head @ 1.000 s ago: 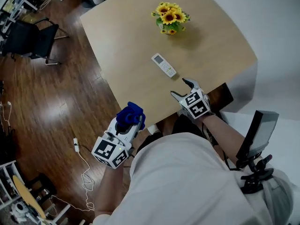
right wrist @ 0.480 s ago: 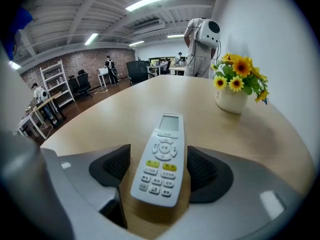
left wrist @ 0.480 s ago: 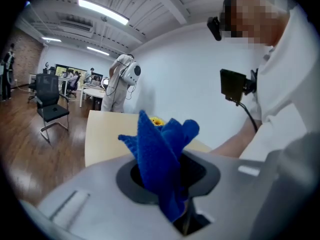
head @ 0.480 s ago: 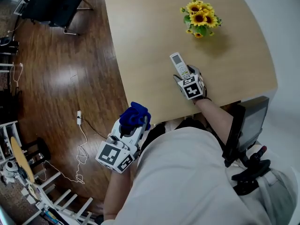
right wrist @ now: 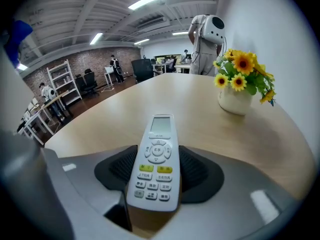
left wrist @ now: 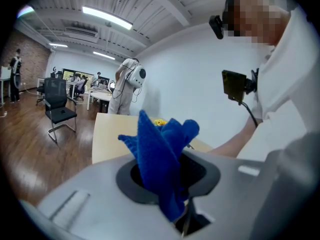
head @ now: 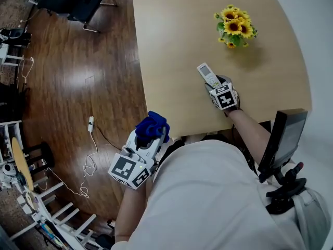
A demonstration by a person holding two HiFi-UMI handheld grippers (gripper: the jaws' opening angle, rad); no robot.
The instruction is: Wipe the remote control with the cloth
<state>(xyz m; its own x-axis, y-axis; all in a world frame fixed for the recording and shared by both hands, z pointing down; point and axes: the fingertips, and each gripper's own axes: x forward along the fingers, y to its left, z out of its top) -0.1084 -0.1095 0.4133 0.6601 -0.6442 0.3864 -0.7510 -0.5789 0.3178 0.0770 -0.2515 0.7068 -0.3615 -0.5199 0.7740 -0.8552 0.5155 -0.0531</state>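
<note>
Since a second ago the right hand-held gripper [head: 215, 83] has travelled from the bench's near edge out over the bench [head: 171, 40] to the remote control [head: 207, 74], and its jaws have just been closing, with the remote now between them. The right gripper view gives what the head view is too small to show: both dark pads press on the lower, button end of the white remote, whose screen end points away towards the far edge. That view also shows the white pot under the sunflowers [head: 235, 27], just beyond and to the right. Whether the remote lies on the bench or is lifted off it cannot be told from either view.

The left hand-held gripper [head: 149, 138] hangs off the bench, over the wooden floor [head: 78, 82] beside the person's white shirt; only the head view shows this placement. Its own view shows the jaws clamped on the blue cloth [left wrist: 161, 151], which stands up bunched from between them, well apart from the remote.
</note>
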